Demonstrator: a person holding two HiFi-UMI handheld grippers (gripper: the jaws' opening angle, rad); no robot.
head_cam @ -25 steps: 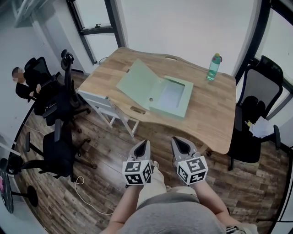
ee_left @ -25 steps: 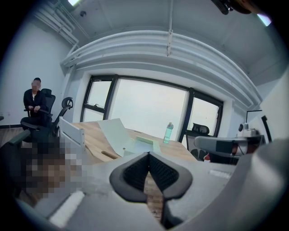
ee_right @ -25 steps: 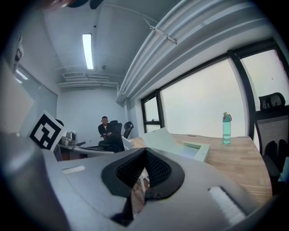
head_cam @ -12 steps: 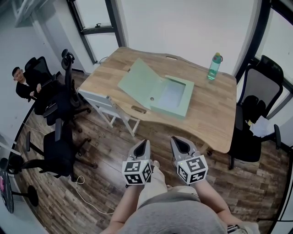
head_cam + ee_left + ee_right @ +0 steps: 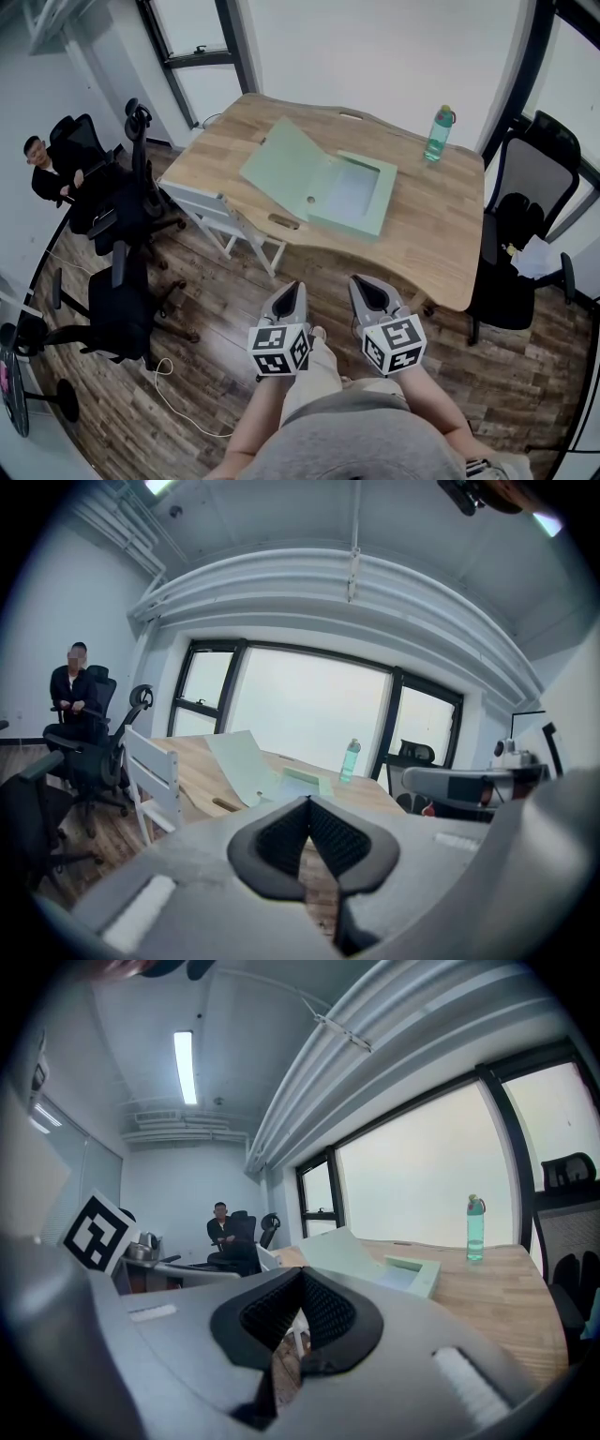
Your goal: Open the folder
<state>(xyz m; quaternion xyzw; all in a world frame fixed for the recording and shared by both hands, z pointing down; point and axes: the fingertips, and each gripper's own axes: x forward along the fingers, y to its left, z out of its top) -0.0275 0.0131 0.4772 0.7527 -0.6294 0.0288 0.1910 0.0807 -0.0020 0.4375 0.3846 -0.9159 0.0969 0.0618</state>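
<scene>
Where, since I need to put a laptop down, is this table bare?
The widest bare wood is the right part of the table, between the folder and the right edge, on the near side of the bottle. A smaller bare patch lies left of the folder, by the white chair. The open folder crowds the middle.

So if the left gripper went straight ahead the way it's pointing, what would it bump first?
The left gripper would probably meet the near edge of the wooden table first, just right of the white chair; depth is hard to judge.
</scene>
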